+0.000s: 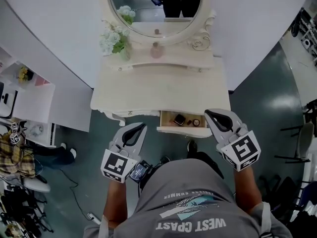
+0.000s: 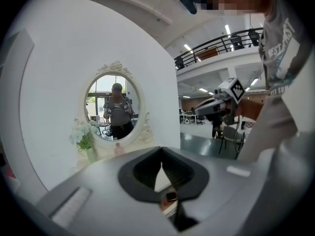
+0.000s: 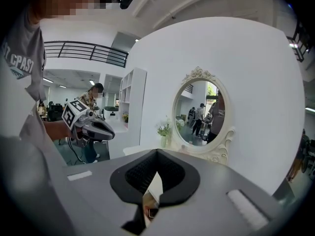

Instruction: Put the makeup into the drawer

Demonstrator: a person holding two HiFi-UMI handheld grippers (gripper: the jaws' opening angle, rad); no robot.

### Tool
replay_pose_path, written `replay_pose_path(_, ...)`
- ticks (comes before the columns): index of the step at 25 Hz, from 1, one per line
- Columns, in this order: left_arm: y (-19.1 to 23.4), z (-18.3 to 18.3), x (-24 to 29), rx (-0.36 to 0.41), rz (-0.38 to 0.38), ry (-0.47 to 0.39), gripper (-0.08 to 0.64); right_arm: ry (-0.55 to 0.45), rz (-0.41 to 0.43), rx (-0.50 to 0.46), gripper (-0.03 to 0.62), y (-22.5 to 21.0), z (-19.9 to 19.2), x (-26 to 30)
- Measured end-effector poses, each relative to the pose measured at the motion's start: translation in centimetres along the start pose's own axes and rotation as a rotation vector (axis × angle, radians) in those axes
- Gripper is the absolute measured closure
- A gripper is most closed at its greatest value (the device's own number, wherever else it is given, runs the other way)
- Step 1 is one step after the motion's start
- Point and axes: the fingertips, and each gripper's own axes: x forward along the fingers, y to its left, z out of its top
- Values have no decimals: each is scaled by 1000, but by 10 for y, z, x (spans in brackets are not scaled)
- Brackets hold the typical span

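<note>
The cream dressing table [image 1: 158,90] stood against a curved white wall [image 1: 59,24] on a dark glossy floor [image 1: 267,103]. One oval mirror [image 1: 153,9], one vase of flowers [image 1: 113,37] and one pink bottle [image 1: 156,50] sat at its back. Its single open drawer [image 1: 184,129] held the makeup [image 1: 180,119], three pieces. My left claw [image 1: 141,127] and right claw [image 1: 208,113] hung before it, both pinched together, empty.

A mock dressing corner set up inside a large open hall, not a real home. A cream vanity bench [image 1: 158,90] with an oval mirror [image 1: 153,4] and a vase of flowers [image 1: 113,38] stands against a free-standing curved white wall [image 1: 59,29]. To either side lie polished green floor [image 1: 267,103], loose cables [image 1: 74,197], a railed mezzanine [image 2: 216,45], ceiling strip lights [image 2: 229,29] and chairs [image 2: 231,136].
</note>
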Motion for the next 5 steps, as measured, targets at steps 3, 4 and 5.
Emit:
replay_pose_path(3,0,-1,0,2,-7,-1,557,5,-4,4,594,2,-3,0)
replay_pose_path(4,0,-2,0,2,-8,-2,557,7,-4,5,594,3,-4,1)
replay_pose_path(5,1,-2,0,2,-9,-2,557,9,-4,6,594,4,-4,1)
